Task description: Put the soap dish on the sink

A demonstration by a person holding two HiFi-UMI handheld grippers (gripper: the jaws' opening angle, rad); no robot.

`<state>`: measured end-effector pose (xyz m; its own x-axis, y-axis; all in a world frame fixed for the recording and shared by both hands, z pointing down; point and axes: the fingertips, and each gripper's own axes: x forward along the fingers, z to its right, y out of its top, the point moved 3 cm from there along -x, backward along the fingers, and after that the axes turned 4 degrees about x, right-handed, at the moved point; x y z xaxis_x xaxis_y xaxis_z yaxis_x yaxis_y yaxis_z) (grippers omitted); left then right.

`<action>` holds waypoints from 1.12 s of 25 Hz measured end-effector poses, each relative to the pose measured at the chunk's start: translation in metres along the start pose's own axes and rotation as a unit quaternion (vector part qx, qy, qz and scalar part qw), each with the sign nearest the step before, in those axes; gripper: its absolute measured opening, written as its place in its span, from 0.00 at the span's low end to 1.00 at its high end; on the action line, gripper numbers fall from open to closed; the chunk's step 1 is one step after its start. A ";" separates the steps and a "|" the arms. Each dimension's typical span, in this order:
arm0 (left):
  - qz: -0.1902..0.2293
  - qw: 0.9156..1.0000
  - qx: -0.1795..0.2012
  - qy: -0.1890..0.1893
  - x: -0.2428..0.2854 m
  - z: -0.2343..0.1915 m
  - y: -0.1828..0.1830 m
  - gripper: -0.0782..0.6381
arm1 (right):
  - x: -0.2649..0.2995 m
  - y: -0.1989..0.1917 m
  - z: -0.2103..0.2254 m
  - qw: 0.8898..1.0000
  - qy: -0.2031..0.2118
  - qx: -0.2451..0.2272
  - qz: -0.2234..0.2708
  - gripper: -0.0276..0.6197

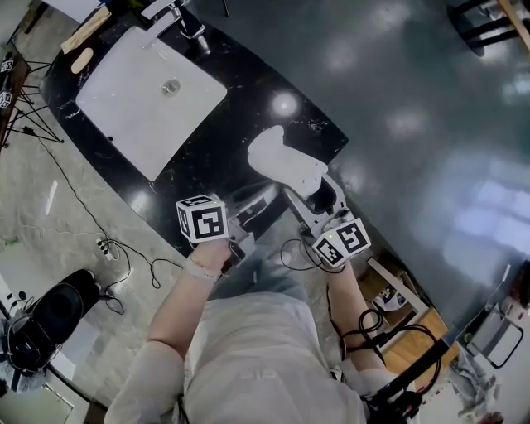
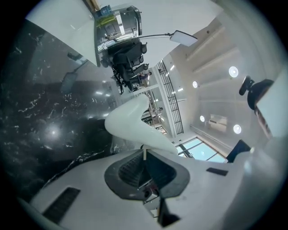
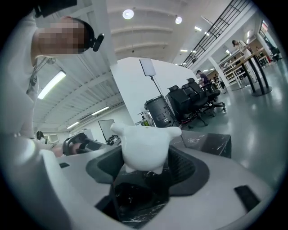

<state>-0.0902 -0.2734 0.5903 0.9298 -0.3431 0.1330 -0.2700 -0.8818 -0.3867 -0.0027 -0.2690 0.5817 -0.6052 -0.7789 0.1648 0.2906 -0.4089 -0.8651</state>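
Head view shows the soap dish (image 1: 286, 161) clamped in the right gripper (image 1: 309, 189) above the near corner of the black counter (image 1: 248, 99), well apart from the white sink (image 1: 149, 95) at the far left. Right gripper view confirms the hold: the right gripper (image 3: 144, 158) has both pads closed on the narrow end of the soap dish (image 3: 145, 146). In the left gripper view the left gripper (image 2: 144, 155) has its jaws brought together on nothing, with the soap dish (image 2: 130, 123) just beyond the tips. To complete the carry well, hold the dish level, travel left across the counter, and choose a flat spot on the rim or counter beside the basin, clear of the faucet (image 1: 178, 16). Lower until the dish rests fully, then release; the grip is at one end, so the free end will likely tend to droop. Neither gripper view shows the sink. Whether the left tips touch the dish cannot be determined, and the faucet is cut off at the top edge of the head view.
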 end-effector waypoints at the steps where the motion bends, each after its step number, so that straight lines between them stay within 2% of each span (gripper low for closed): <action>1: 0.002 1.000 -0.002 0.001 0.000 -0.002 0.001 0.12 | 0.003 0.001 0.002 1.000 -0.006 -0.006 -0.005 0.54; 11: 0.014 1.000 -0.002 0.008 0.000 -0.007 0.003 0.12 | 0.035 0.010 0.026 0.994 -0.059 -0.069 -0.057 0.55; 17: 0.025 1.000 -0.006 0.013 -0.012 -0.008 0.004 0.12 | 0.053 0.004 0.031 0.983 -0.092 -0.107 -0.118 0.55; 22: 0.034 0.999 -0.012 0.020 -0.022 -0.009 -0.003 0.12 | 0.060 -0.002 0.036 0.975 -0.111 -0.113 -0.155 0.55; 28: 0.043 0.999 -0.015 0.029 -0.037 -0.013 -0.010 0.12 | 0.063 -0.018 0.039 0.961 -0.124 -0.135 -0.208 0.55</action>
<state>-0.1249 -0.2557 0.6009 0.8869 -0.4359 0.1528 -0.3574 -0.8572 -0.3708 -0.0170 -0.3292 0.6258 -0.4217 -0.6778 0.6023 -0.1608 -0.5978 -0.7854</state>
